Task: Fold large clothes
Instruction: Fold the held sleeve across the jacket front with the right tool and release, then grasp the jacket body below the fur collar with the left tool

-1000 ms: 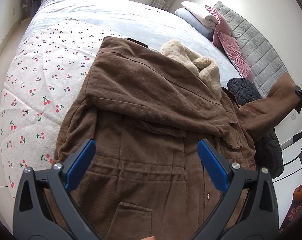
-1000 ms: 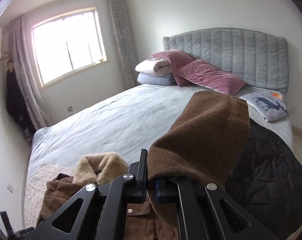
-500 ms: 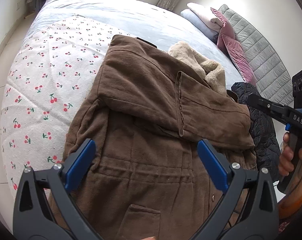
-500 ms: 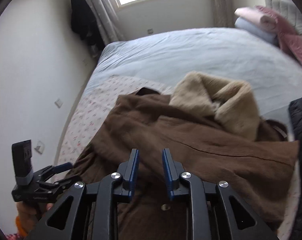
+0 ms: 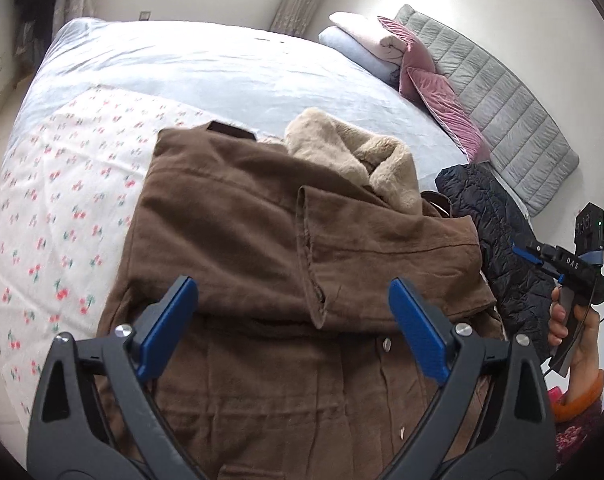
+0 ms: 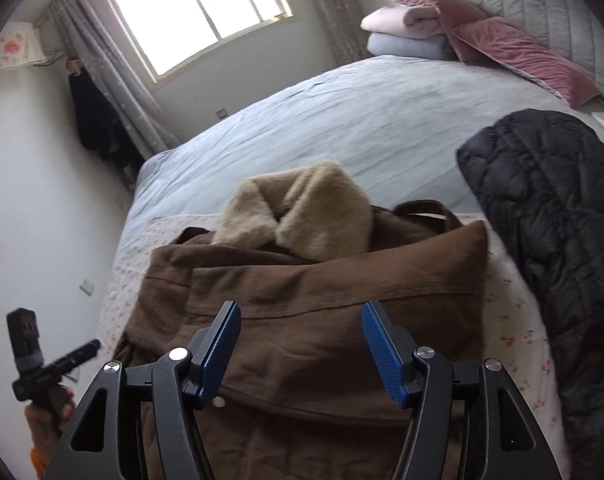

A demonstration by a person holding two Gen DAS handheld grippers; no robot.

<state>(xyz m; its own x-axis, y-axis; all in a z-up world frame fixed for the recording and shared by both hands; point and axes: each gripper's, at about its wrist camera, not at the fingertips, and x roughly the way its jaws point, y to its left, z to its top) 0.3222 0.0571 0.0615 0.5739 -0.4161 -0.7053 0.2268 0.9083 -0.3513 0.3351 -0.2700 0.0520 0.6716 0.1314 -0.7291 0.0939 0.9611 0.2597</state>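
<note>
A large brown coat (image 5: 242,264) with a beige fleece collar (image 5: 353,156) lies on the bed, both sleeves folded across its chest. It also shows in the right wrist view (image 6: 321,304), collar (image 6: 302,212) at the far end. My left gripper (image 5: 294,324) is open and empty, hovering above the coat's waist. My right gripper (image 6: 302,348) is open and empty above the folded sleeve. The right gripper also shows at the right edge of the left wrist view (image 5: 541,258).
A black quilted jacket (image 6: 553,232) lies to the right of the coat. A cherry-print sheet (image 5: 54,208) lies under and left of the coat. Pink pillows (image 5: 433,92), folded blankets and a grey headboard (image 5: 501,108) are at the far end.
My right gripper laid the right sleeve across the coat's chest, let go, opened and drew back. The left gripper stayed open and moved slightly.
</note>
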